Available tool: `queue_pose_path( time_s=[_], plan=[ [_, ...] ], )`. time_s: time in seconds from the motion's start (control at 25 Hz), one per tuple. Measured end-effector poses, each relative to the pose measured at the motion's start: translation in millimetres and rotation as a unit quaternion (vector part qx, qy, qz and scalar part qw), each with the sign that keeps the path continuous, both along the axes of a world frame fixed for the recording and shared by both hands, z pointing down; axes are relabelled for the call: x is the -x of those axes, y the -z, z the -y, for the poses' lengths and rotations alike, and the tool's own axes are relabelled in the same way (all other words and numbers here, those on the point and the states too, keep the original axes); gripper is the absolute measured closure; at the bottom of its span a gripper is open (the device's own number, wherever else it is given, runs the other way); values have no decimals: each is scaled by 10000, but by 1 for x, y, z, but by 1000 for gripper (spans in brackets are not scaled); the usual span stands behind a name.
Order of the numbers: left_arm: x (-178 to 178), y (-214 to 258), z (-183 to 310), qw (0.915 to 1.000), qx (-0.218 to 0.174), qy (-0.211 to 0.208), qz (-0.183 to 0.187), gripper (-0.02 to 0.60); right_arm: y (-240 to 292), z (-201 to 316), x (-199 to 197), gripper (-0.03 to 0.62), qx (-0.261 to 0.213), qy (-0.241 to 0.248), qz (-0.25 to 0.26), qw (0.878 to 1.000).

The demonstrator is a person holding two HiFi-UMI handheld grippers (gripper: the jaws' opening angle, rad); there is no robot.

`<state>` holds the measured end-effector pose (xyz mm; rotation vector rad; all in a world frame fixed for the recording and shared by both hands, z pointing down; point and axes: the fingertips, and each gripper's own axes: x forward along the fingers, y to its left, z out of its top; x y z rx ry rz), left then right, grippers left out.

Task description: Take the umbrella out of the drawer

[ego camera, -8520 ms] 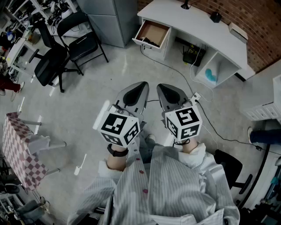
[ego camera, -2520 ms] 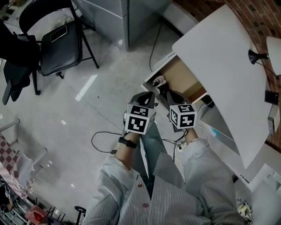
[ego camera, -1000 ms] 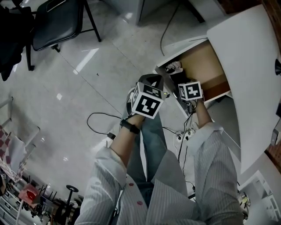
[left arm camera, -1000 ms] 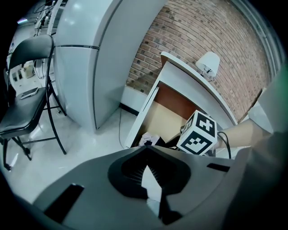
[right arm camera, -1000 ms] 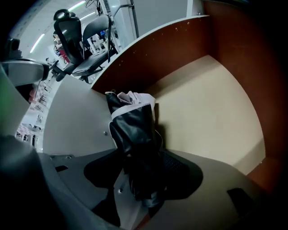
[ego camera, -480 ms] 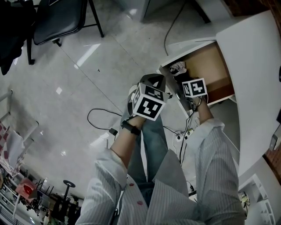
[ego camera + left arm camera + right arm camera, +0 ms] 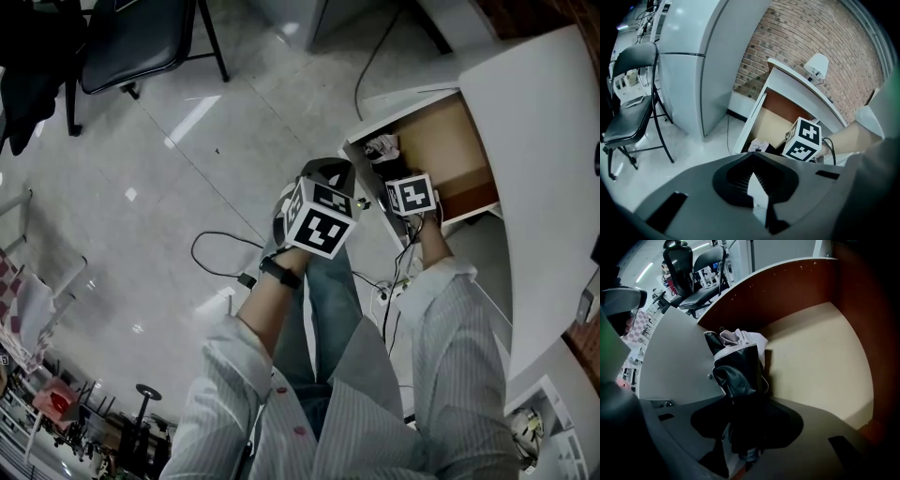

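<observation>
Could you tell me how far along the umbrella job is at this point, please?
Done: the drawer is open and the right gripper is down inside it. In hand: its jaws have just been closing around the folded umbrella, which stands between them, apparently not yet clamped. Remaining: finish the grip and lift the umbrella out of the drawer. The left gripper hovers outside, empty.

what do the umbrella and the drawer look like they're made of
Umbrella: looks like thin woven fabric, dark with a pale band and a slight sheen; it bunches in soft folds and creases. Drawer: probably laminated board, smooth and matt, with a flat pale floor, reddish-brown walls and a white front; no grain shows, so solid wood seems unlikely.
</observation>
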<state>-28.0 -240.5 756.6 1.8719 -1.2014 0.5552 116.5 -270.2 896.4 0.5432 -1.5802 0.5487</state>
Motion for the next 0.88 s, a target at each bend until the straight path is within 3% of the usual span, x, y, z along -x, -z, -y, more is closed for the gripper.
queue_pose_path(
  time_s=[0.88],
  plan=[
    [0, 112, -1, 9989, -363, -129, 257, 572, 134, -22, 42, 385, -444, -414, 791, 9950]
  ],
)
